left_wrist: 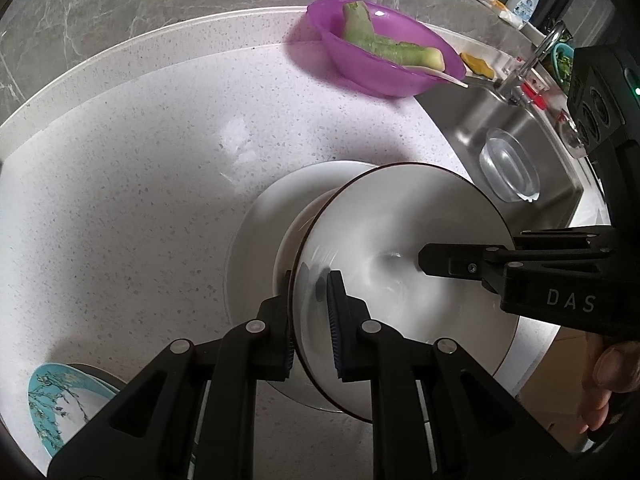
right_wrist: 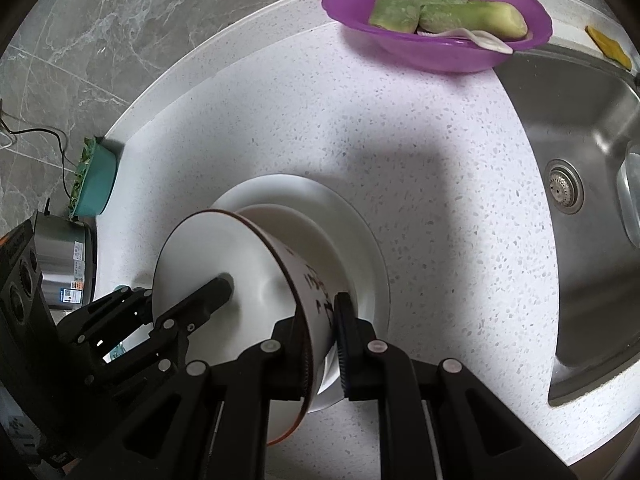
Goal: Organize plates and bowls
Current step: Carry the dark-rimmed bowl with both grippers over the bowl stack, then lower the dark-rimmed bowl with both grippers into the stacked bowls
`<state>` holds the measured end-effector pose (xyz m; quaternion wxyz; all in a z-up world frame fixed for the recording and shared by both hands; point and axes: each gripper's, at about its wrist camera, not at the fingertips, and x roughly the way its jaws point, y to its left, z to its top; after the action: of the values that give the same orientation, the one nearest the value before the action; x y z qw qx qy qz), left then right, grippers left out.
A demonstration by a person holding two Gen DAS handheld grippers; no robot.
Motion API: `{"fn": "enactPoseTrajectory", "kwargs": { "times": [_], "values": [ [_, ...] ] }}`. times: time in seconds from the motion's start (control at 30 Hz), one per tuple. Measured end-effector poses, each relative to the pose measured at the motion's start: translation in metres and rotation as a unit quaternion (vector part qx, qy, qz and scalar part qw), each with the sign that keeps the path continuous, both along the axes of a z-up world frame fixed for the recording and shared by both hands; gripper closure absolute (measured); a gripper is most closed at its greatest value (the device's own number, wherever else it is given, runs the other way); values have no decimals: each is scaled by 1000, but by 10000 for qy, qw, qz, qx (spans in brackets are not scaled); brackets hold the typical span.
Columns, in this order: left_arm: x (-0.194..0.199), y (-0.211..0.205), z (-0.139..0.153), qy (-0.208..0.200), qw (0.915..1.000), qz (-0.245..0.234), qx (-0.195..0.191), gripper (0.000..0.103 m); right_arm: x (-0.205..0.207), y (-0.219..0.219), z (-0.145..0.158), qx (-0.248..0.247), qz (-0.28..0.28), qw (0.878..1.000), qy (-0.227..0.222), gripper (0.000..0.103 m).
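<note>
A white bowl with a dark rim point(left_wrist: 400, 240) point(right_wrist: 216, 248) is gripped from two opposite sides. My left gripper point(left_wrist: 311, 292) is shut on its near rim, one pad inside and one outside. My right gripper point(right_wrist: 322, 312) is shut on the opposite wall, which carries dark lettering. Each view shows the other gripper's inner finger point(left_wrist: 440, 260) point(right_wrist: 216, 292) reaching into the bowl. Below it lies a second white bowl point(right_wrist: 296, 224) on a white plate point(left_wrist: 252, 240) point(right_wrist: 364, 240). Whether the two bowls touch I cannot tell.
A purple bowl point(left_wrist: 360, 76) point(right_wrist: 440, 60) with green vegetable pieces stands at the back by the steel sink point(left_wrist: 460, 120) point(right_wrist: 580, 128). A clear container point(left_wrist: 508, 168) lies in the sink. A blue floral plate point(left_wrist: 52, 400), a teal basket point(right_wrist: 96, 184) and a steel pot point(right_wrist: 68, 264) are at the left.
</note>
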<state>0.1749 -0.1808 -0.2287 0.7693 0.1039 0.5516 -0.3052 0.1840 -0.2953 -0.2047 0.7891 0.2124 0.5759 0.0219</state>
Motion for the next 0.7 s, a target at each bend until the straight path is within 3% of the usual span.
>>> {"fn": "enactPoseTrajectory", "kwargs": {
  "times": [0.7],
  "values": [
    [-2, -7, -2, 20, 10000, 11, -52, 87, -2, -10, 10, 337, -129, 9992, 191, 77]
  ]
}}
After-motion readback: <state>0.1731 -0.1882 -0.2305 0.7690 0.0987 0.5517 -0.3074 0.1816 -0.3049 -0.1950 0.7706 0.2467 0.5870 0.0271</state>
